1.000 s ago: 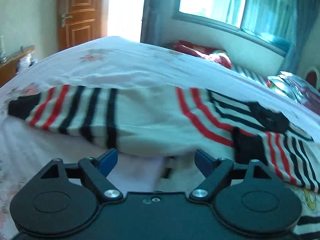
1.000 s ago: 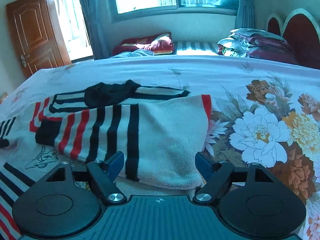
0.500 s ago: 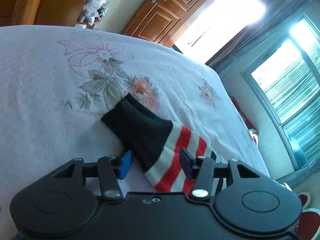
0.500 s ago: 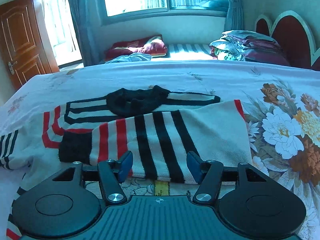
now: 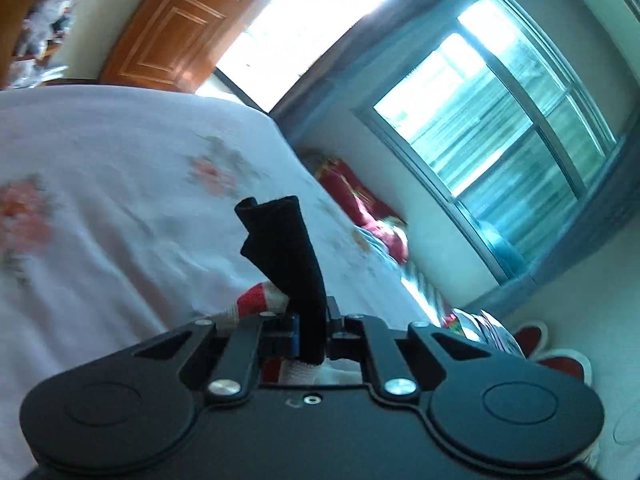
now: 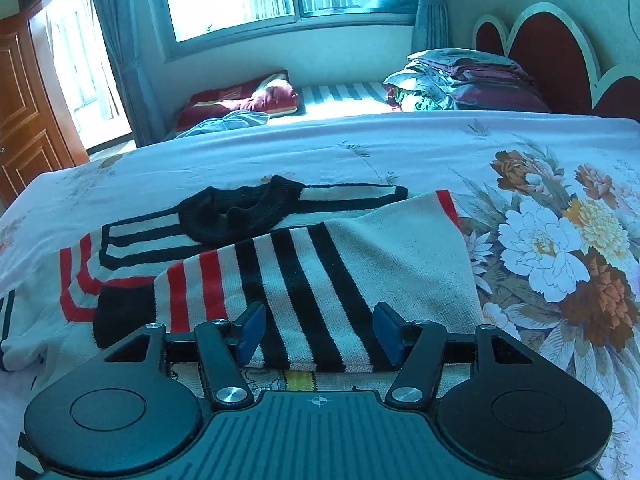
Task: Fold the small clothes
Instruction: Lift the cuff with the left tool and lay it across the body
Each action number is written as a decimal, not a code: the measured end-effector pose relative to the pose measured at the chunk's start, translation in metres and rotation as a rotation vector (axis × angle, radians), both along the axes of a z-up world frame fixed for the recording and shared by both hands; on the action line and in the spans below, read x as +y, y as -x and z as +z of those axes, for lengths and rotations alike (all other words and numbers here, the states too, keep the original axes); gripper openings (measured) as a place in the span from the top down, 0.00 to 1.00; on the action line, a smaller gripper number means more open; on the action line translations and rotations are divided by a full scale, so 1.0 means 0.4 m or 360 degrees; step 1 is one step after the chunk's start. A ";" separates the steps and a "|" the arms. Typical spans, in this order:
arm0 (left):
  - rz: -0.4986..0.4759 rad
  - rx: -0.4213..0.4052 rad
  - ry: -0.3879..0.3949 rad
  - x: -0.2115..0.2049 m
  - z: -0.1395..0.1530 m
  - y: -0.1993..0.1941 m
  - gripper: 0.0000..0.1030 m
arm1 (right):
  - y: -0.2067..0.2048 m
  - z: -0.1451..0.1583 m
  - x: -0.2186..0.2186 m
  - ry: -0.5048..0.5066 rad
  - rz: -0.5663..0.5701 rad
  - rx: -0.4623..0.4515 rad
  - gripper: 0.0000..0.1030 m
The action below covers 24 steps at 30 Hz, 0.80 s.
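Observation:
A white sweater with black and red stripes (image 6: 280,264) lies on the floral bedsheet (image 6: 460,140), its right sleeve folded across the body and its black collar (image 6: 240,212) behind it. My right gripper (image 6: 318,334) is open, with the folded sleeve's near edge between its blue pads. My left gripper (image 5: 312,330) is shut on the black cuff (image 5: 288,248) of the other sleeve and holds it lifted off the bed; red and white stripes (image 5: 260,300) trail below it.
A stack of folded bedding (image 6: 460,80) sits by the red headboard (image 6: 548,52) at the back right. A red pillow (image 6: 240,100) lies on a striped mattress under the window. A wooden door (image 5: 168,32) stands beyond the bed's far edge.
My left gripper has closed on the black sleeve cuff and raised it off the sheet. My right gripper has moved a little closer over the folded sleeve and stays open.

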<state>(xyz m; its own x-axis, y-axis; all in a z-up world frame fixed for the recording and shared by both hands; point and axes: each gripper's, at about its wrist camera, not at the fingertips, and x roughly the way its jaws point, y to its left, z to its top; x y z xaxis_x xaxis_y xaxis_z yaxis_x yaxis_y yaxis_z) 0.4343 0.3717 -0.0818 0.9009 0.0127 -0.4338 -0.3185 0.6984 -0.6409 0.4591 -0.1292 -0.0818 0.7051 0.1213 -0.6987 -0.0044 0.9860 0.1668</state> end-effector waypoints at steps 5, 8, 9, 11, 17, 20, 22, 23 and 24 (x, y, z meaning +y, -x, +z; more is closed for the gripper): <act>-0.0416 0.0055 -0.0245 -0.329 0.039 -0.164 0.91 | -0.014 0.000 -0.047 -0.0066 -0.0029 -0.0021 0.42; -0.0627 0.0117 -0.0397 -0.527 0.024 -0.235 0.91 | -0.021 -0.001 -0.089 -0.0106 -0.0040 -0.0022 0.42; -0.0694 0.0135 -0.0448 -0.588 0.017 -0.253 0.91 | -0.022 -0.002 -0.105 -0.0117 -0.0044 -0.0025 0.42; -0.0840 0.0184 -0.0566 -0.710 -0.008 -0.284 0.91 | -0.021 -0.005 -0.141 -0.0149 -0.0055 -0.0025 0.42; -0.1392 0.0354 -0.0791 -0.984 -0.153 -0.324 0.76 | -0.013 -0.027 -0.242 -0.0334 -0.0106 0.0022 0.41; -0.1467 0.0295 -0.0854 -1.034 -0.193 -0.289 0.43 | -0.006 -0.033 -0.272 -0.0419 -0.0096 0.0039 0.41; -0.1428 0.0240 -0.0802 -1.028 -0.176 -0.258 0.38 | -0.006 -0.036 -0.282 -0.0458 -0.0092 0.0046 0.41; -0.1381 0.0217 -0.0781 -1.008 -0.161 -0.246 0.38 | -0.007 -0.037 -0.285 -0.0473 -0.0088 0.0045 0.41; -0.1315 0.0188 -0.0777 -0.983 -0.145 -0.231 0.38 | -0.011 -0.039 -0.285 -0.0492 -0.0082 0.0048 0.41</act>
<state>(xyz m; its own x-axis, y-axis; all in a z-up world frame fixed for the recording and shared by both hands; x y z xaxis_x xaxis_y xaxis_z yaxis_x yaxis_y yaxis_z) 0.5269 -0.0216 -0.1397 0.6574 -0.4024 -0.6371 0.3488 0.9119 -0.2160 0.4635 -0.2432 -0.0974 0.6951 0.2963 -0.6551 0.0536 0.8872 0.4582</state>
